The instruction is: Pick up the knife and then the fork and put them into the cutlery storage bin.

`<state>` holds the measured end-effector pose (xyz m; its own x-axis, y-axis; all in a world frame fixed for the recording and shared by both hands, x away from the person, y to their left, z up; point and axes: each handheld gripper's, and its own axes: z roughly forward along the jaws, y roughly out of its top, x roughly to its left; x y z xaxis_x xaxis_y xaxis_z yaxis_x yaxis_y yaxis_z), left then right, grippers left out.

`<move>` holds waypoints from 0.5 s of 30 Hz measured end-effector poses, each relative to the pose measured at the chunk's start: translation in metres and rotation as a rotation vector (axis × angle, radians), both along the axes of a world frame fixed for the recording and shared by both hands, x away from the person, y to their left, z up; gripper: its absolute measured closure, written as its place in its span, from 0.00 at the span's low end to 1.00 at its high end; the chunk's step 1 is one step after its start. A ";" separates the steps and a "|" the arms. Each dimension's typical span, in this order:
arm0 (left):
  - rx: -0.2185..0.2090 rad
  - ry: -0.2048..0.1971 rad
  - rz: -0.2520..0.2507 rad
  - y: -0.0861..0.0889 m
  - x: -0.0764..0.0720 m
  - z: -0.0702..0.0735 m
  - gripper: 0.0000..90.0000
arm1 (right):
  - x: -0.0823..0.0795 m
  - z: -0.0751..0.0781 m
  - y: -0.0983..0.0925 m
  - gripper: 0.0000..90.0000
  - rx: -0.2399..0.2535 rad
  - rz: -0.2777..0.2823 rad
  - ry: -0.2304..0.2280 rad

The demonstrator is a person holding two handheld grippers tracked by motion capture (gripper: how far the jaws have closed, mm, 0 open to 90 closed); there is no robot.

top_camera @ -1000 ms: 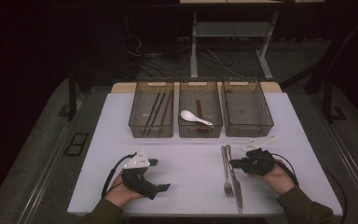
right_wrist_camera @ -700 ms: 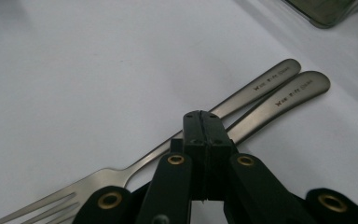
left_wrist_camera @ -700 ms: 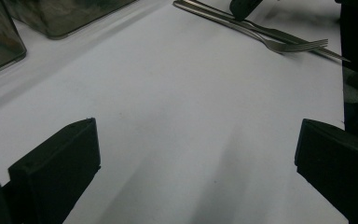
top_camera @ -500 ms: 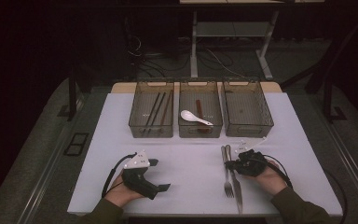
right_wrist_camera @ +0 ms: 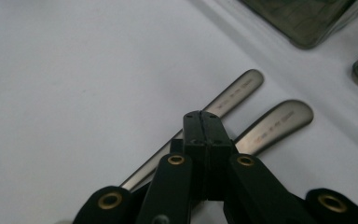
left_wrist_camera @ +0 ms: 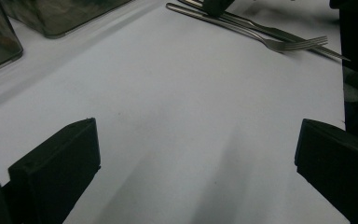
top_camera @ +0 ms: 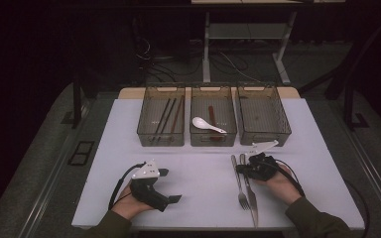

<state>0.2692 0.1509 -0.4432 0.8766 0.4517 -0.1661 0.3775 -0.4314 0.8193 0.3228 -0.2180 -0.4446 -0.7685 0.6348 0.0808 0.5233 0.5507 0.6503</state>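
Observation:
A steel fork (top_camera: 238, 179) and a knife (top_camera: 250, 194) lie side by side on the white table (top_camera: 198, 163), handles toward the bins. My right gripper (top_camera: 240, 169) comes in from their right, shut with nothing between its fingers. In the right gripper view its closed tips (right_wrist_camera: 201, 117) sit over the fork handle (right_wrist_camera: 242, 85), with the knife handle (right_wrist_camera: 279, 116) beside it; I cannot tell whether they touch. My left gripper (top_camera: 170, 185) rests at the front left, open and empty. The left gripper view has its jaws wide apart (left_wrist_camera: 196, 158), with the fork (left_wrist_camera: 284, 43) far ahead.
Three clear bins stand in a row at the back: the left bin (top_camera: 161, 136) holds dark chopsticks, the middle bin (top_camera: 213, 139) a white spoon (top_camera: 206, 124) and a dark red utensil, and the right bin (top_camera: 264, 136) looks bare. Bare table lies between the grippers.
My right gripper has slid left and slightly down, onto the fork and knife handles. The left gripper has stayed put.

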 end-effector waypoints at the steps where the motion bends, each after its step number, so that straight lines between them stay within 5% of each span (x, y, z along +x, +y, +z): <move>1: 0.000 0.000 0.000 0.000 0.000 0.000 0.00 | 0.003 0.000 0.001 1.00 0.002 -0.002 0.002; 15: -0.004 -0.003 0.003 0.000 -0.001 0.001 0.00 | 0.026 -0.002 0.028 1.00 0.029 0.024 0.011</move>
<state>0.2683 0.1514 -0.4425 0.8757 0.4537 -0.1652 0.3764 -0.4274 0.8220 0.3485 -0.1903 -0.4469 -0.7824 0.6133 0.1078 0.5174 0.5440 0.6605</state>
